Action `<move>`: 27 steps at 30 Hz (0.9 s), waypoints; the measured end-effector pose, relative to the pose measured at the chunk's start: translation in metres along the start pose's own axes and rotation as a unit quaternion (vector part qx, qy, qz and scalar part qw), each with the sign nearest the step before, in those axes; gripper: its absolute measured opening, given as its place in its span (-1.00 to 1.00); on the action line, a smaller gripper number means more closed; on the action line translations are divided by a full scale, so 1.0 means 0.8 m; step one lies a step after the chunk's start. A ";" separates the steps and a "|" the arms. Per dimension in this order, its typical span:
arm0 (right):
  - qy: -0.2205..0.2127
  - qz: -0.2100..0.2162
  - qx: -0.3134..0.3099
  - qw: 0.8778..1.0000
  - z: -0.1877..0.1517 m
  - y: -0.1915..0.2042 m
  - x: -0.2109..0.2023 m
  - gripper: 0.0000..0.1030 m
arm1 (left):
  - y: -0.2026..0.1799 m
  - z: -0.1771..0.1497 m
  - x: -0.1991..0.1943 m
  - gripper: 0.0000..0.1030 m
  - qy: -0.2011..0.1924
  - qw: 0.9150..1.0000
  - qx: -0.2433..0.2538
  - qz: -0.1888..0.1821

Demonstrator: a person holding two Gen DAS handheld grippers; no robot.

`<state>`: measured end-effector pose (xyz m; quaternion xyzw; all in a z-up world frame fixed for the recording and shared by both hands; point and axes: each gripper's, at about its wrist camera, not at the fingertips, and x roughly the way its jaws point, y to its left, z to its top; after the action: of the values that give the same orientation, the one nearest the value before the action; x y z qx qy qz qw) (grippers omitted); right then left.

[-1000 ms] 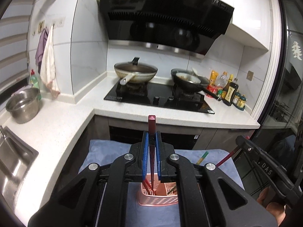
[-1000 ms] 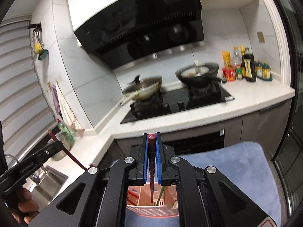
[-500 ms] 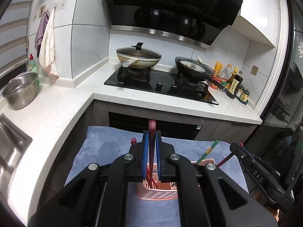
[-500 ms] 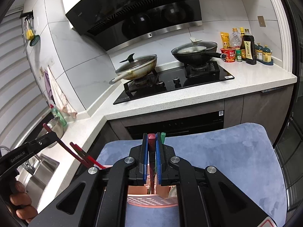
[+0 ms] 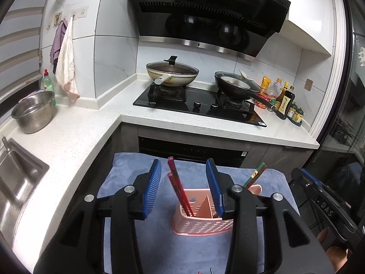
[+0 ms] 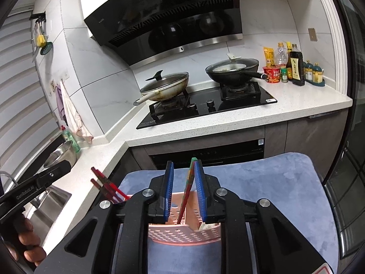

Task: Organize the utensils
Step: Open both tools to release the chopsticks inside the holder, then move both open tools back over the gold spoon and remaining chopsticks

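Observation:
A pink perforated utensil holder (image 5: 202,225) stands on a blue mat (image 5: 132,171). My left gripper (image 5: 184,187) is open above it, and two dark red chopsticks (image 5: 179,189) stand free in the holder's left compartment between the blue pads. A green-and-red chopstick pair (image 5: 255,177) leans out of the holder's right side. In the right wrist view my right gripper (image 6: 183,190) is open over the holder (image 6: 184,234); the green-tipped pair (image 6: 188,187) stands in it, leaning against the right pad (image 6: 199,189). The red chopsticks (image 6: 106,183) show at left.
The white L-shaped counter (image 5: 75,137) carries a steel bowl (image 5: 33,111) and a sink (image 5: 16,178) at left. A black hob (image 5: 200,107) with two pans sits behind. Sauce bottles (image 5: 285,100) stand at the far right. The mat's edges drop off to the floor.
Both grippers have opened and let go of their chopsticks, which now stand in the holder. Both cameras have tilted down toward the holder.

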<state>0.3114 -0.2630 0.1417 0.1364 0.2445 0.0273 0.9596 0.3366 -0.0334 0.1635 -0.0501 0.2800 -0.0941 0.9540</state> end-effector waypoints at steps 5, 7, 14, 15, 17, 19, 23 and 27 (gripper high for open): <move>0.002 0.008 -0.008 1.000 -0.016 0.005 -0.030 -0.61 | 0.001 -0.012 -0.025 -0.09 -0.006 1.000 0.002 0.002; 0.004 0.009 -0.011 1.000 -0.025 0.006 -0.042 -0.61 | 0.002 -0.019 -0.038 -0.09 -0.008 1.000 0.005 0.002; 0.028 0.005 -0.028 0.999 -0.082 0.009 -0.085 -0.60 | 0.010 -0.063 -0.066 -0.09 0.007 1.000 0.012 0.010; 0.033 0.001 -0.032 0.999 -0.091 0.010 -0.088 -0.60 | 0.013 -0.073 -0.068 -0.09 0.014 1.000 0.012 0.011; 0.045 -0.008 -0.045 0.998 -0.113 0.011 -0.096 -0.60 | 0.018 -0.094 -0.073 -0.09 0.027 0.999 0.011 0.017; 0.061 -0.013 -0.056 0.996 -0.139 0.012 -0.104 -0.60 | 0.022 -0.114 -0.078 -0.09 0.036 0.999 0.012 0.023; 0.088 -0.020 -0.064 0.994 -0.185 0.011 -0.121 -0.60 | 0.032 -0.165 -0.088 -0.09 0.061 0.997 0.024 0.041; 0.118 -0.022 -0.056 0.991 -0.232 0.005 -0.134 -0.60 | 0.041 -0.211 -0.095 -0.09 0.089 0.995 0.023 0.046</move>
<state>0.1288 -0.2254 0.0357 0.0727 0.3568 0.0355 0.9307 0.1873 0.0075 0.0568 -0.0065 0.3640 -0.0602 0.9294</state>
